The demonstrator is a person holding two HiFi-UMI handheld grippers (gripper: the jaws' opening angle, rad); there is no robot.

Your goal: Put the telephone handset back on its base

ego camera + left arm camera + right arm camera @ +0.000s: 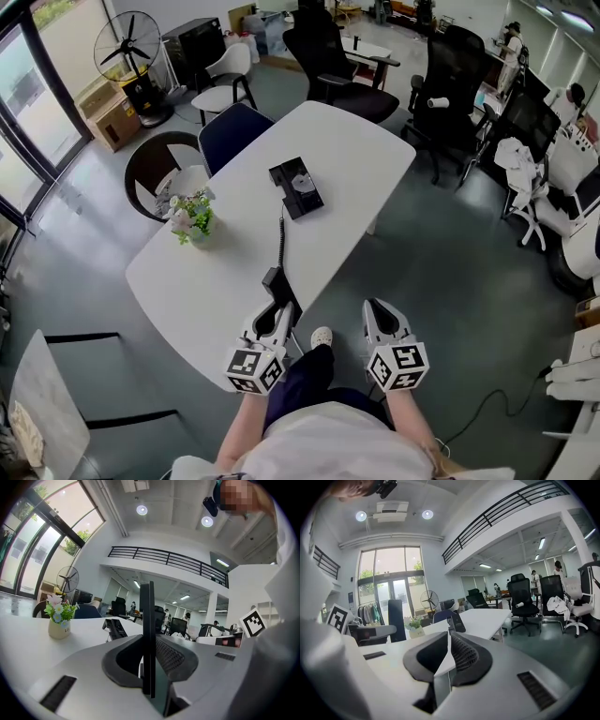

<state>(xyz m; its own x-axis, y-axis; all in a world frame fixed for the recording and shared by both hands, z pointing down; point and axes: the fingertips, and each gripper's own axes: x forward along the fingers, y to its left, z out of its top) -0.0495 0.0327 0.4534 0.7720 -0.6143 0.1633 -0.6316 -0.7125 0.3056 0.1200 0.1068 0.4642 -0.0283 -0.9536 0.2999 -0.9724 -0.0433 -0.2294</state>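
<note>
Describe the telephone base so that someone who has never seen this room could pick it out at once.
Look at the big white table in the middle of the office. Near its centre lies the telephone base, a flat black rectangular unit. Unlike the flower pot nearby, it is dark and low, and a black cord runs from it towards the near edge.

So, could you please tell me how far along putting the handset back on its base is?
Done: the left gripper has the handset clamped, at the near edge of the table. In hand: getting it to the base, which sits mid-table, cradle bare, cord attached. Left: setting it down there. The right gripper is shut, empty.
</note>
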